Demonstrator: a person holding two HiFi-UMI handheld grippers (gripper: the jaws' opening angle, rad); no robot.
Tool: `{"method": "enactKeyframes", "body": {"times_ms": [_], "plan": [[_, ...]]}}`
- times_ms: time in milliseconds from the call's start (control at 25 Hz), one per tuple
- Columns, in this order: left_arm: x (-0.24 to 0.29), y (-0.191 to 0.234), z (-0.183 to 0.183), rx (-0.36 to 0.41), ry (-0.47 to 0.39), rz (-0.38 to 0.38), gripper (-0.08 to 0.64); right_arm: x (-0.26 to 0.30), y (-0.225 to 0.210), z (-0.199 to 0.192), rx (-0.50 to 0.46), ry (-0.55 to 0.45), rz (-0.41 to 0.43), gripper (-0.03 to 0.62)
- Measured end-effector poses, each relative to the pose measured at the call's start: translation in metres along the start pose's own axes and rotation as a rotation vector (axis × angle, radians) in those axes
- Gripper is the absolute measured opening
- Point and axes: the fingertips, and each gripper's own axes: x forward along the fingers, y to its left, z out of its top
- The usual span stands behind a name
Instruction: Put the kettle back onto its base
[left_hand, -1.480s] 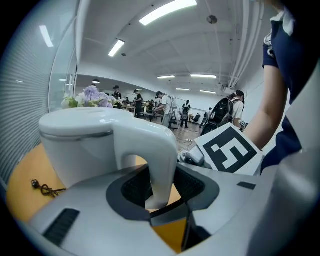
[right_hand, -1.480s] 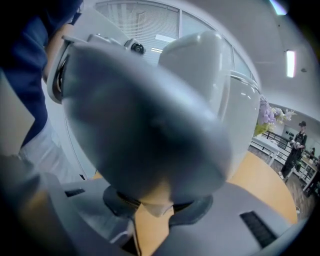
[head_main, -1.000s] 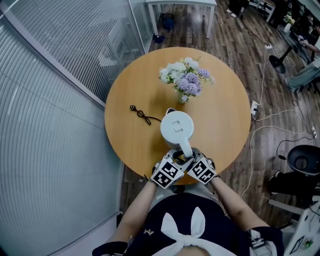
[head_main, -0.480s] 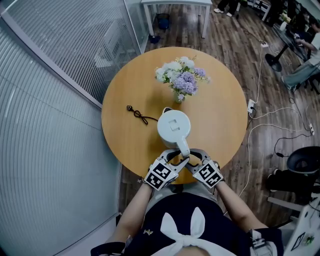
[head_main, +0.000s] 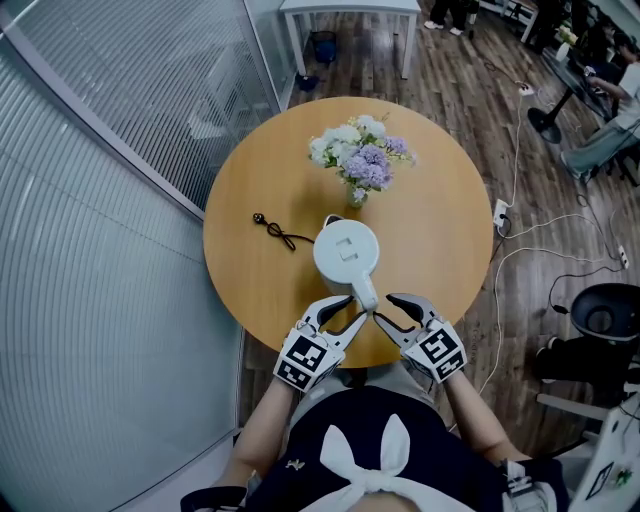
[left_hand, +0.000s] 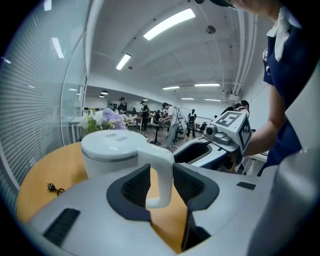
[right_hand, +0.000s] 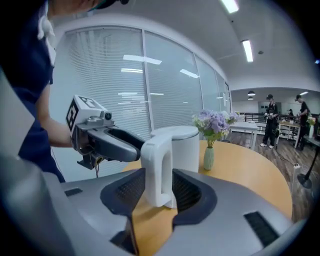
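**Kettle on table, both grippers open at its handle**

The kettle (head_main: 347, 250) stands upright on the round table (head_main: 440, 230), near the edge closest to the person, with its handle (head_main: 366, 296) pointing at them. I can't tell whether a base sits under it.

The left gripper (head_main: 355, 308) and right gripper (head_main: 384, 306) come in at the handle's end from either side, tips close together.
- **Left:** jaws wide, handle lined up in the gap, pads not touching it.
- **Right:** jaws wide too. They have just been opening, then eased in slightly. Handle in the gap, pads clear.

A black cord (head_main: 280, 230) lies on the table on the person's left of the kettle. A vase of flowers (head_main: 362, 165) stands just beyond the kettle.
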Motion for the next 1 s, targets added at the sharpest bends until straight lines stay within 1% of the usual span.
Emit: {"method": "enactKeyframes", "body": {"times_ms": [160, 320, 400, 480, 520, 560, 640, 800, 1000], "plan": [[-0.009, -0.003, 0.029, -0.010, -0.077, 0.013, 0.130, -0.016, -0.003, 0.037, 0.069, -0.120, -0.004, 0.161], [-0.013, 0.010, 0.055, -0.026, -0.135, 0.105, 0.080, -0.023, -0.011, 0.072, 0.094, -0.224, -0.049, 0.118], [-0.014, 0.017, 0.067, -0.042, -0.165, 0.141, 0.068, -0.023, -0.013, 0.086, 0.095, -0.262, -0.061, 0.100], [-0.015, 0.022, 0.076, -0.052, -0.181, 0.169, 0.057, -0.022, -0.014, 0.096, 0.087, -0.283, -0.072, 0.089], [-0.015, 0.023, 0.080, -0.054, -0.183, 0.176, 0.048, -0.021, -0.014, 0.101, 0.083, -0.288, -0.084, 0.071], [-0.015, 0.022, 0.083, -0.054, -0.183, 0.178, 0.043, -0.021, -0.015, 0.106, 0.079, -0.292, -0.099, 0.052], [-0.015, 0.020, 0.089, -0.049, -0.188, 0.181, 0.035, -0.022, -0.018, 0.112, 0.074, -0.296, -0.132, 0.035], [-0.016, 0.017, 0.096, -0.023, -0.193, 0.214, 0.026, -0.023, -0.023, 0.118, 0.077, -0.328, -0.166, 0.023], [-0.015, 0.017, 0.099, -0.033, -0.196, 0.231, 0.026, -0.021, -0.022, 0.123, 0.058, -0.321, -0.192, 0.022]]}}
